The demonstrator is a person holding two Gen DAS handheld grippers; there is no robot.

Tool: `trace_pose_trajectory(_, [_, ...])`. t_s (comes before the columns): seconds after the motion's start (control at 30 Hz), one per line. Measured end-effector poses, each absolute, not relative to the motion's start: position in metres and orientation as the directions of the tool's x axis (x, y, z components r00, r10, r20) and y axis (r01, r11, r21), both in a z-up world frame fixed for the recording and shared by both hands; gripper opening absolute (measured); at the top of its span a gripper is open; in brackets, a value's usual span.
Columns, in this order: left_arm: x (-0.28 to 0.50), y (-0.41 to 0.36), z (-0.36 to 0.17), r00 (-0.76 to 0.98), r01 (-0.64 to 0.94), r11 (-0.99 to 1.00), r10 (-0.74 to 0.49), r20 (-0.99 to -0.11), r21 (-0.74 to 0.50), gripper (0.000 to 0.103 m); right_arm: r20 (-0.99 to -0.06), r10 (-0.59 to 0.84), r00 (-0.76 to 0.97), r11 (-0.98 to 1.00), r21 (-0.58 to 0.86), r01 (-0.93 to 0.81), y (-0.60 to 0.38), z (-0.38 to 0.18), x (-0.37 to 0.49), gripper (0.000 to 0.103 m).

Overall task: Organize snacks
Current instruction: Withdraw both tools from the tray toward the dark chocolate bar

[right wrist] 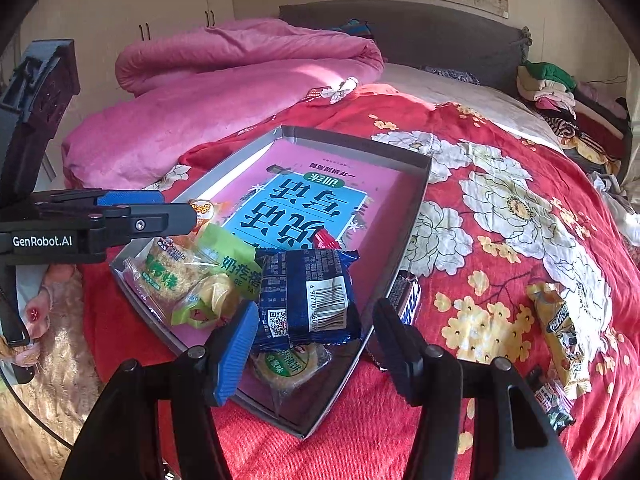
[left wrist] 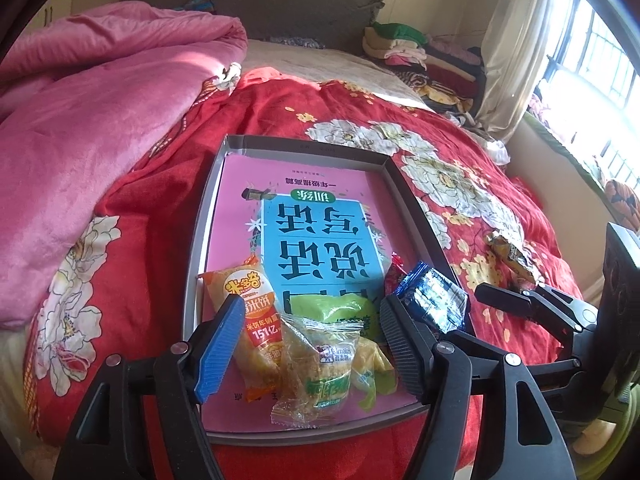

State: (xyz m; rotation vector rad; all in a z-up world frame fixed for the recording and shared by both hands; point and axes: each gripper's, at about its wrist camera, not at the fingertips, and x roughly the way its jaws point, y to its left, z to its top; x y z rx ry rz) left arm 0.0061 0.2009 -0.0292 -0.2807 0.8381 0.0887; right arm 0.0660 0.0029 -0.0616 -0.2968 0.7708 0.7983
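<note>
**Q:** Left wrist view — what is shown?

**A:** The left gripper (left wrist: 312,344) hangs with its jaws spread wide over the near end of the grey box (left wrist: 198,236), which lies on the red floral quilt (left wrist: 360,112) and is lined with a pink book (left wrist: 240,184). Nothing sits between the fingers. Below them lie an orange rice-cracker packet (left wrist: 256,308), a clear-wrapped cake (left wrist: 320,376) and a green packet (left wrist: 340,312). The blue packet (left wrist: 434,300) rests at the box's right wall. The right gripper (left wrist: 508,300) enters from the right; its jaw state cannot be told from here.

**Q:** And the right wrist view?

**A:** The right gripper (right wrist: 316,340) is likewise released, its fingers either side of the blue packet (right wrist: 308,296), which lies on the pile inside the box (right wrist: 424,184) — apparently just set down. Outside it remain a dark bar (right wrist: 406,296) against the wall, a yellow packet (right wrist: 560,332) and a small dark packet (right wrist: 554,400), both well apart on the quilt.

**Q:** Which step is this, and what follows?

**A:** Mid-task, judged from the layout: several snacks boxed, three loose. The next move likely calls for swinging the right gripper over to a loose snack and closing across its narrow width.
</note>
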Motion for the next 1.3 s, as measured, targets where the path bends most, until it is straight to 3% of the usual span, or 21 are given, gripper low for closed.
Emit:
trace_pose_trajectory(0.9, [0.001, 0.173, -0.007, 0.683, -0.163, 0.954, -0.076, -0.726, -0.253, 0.075, -0.628, 0.609, 0.484, 0.706, 0.15, -0.692, -0.051, -0.023, 0.071, 0.063])
trace_pose_trajectory(1.13, [0.004, 0.15, -0.008, 0.673, -0.113, 0.965, -0.102, -0.732, -0.238, 0.075, -0.664, 0.588, 0.462, 0.745, 0.222, -0.629, -0.08, -0.031, 0.093, 0.063])
trace_pose_trajectory(1.3, [0.005, 0.14, -0.011, 0.66, -0.091, 0.971, -0.109, -0.743, -0.223, 0.075, -0.75, 0.541, 0.382, 0.751, 0.227, -0.62, -0.074, -0.059, 0.107, 0.063])
